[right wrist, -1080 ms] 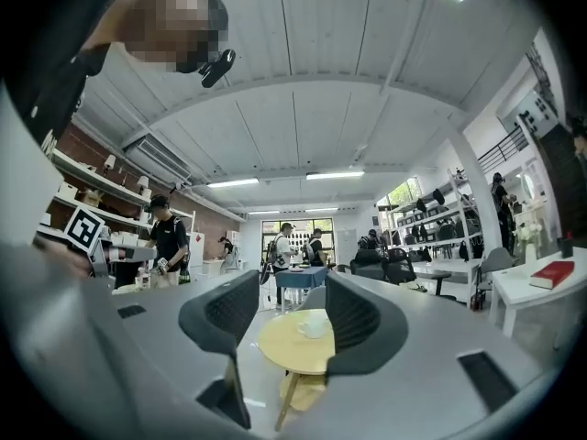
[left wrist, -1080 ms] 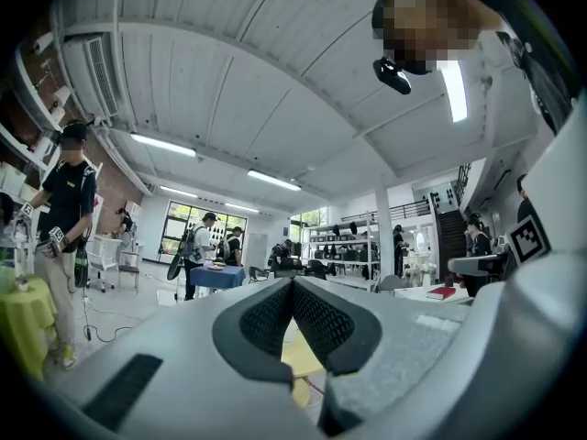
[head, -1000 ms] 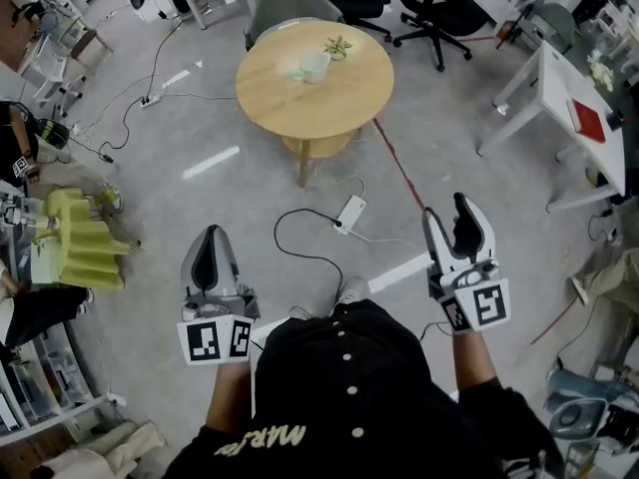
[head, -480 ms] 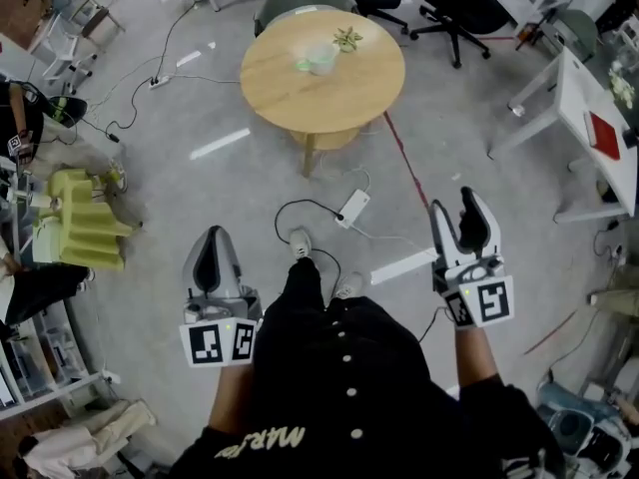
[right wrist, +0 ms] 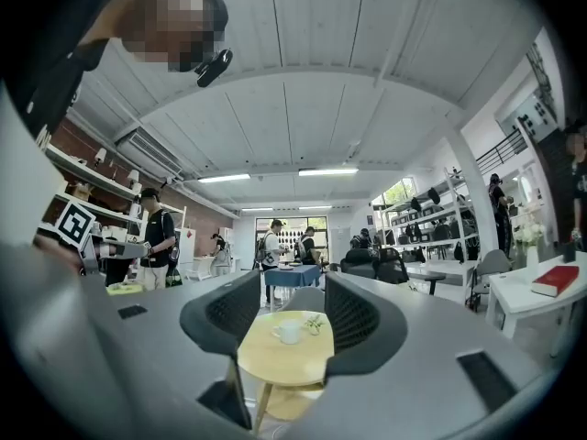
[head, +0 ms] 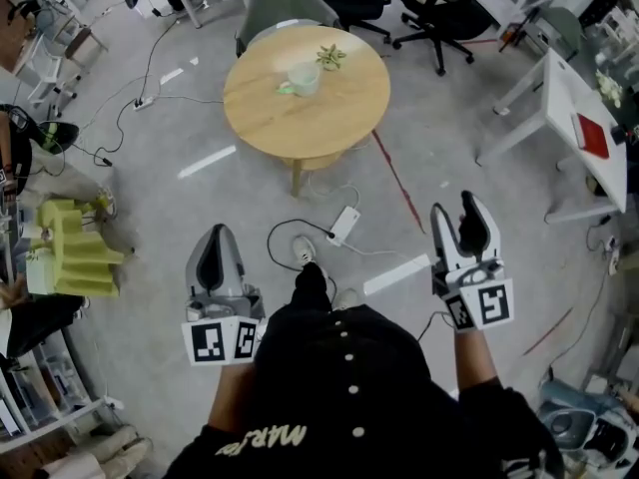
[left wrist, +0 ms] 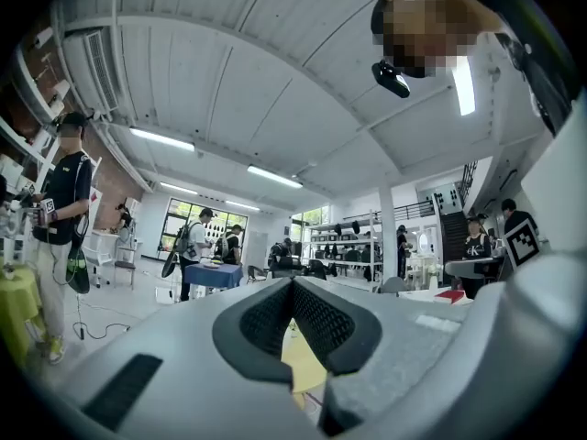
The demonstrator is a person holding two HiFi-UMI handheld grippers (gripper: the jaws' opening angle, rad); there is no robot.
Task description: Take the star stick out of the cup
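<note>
Nothing of the task is done yet, as far as the pictures show. The round wooden surface (head: pixel 270 118) stands at 12 o'clock from the person, well apart from both grippers, with bare floor and a white power strip (head: pixel 344 223) on its cable between.

The cup (head: pixel 303 76) sits on the surface, a little past its middle. Just beside the cup, at its 1 o'clock, is a small green spiky thing (head: pixel 332 56). It may be the star stick, but it is too small to tell, or to say whether it stands in the cup or lies next to it. A pale green patch lies at the cup's 7 o'clock.

The left gripper (head: pixel 215 242) is held low at the person's 10 o'clock. Its fingers (left wrist: pixel 321 324) are clenched tip to tip, with nothing between them. The right gripper (head: pixel 452 210) is at the person's 2 o'clock. Its fingers (right wrist: pixel 225 314) are released and hold nothing; the cup and the surface show far off through the gap.

All of the work is left: close the distance to the surface, bring a gripper over the cup, take the stick and lift it clear. The right gripper, already spread and lined up on the cup, looks the likelier one to do it.
</note>
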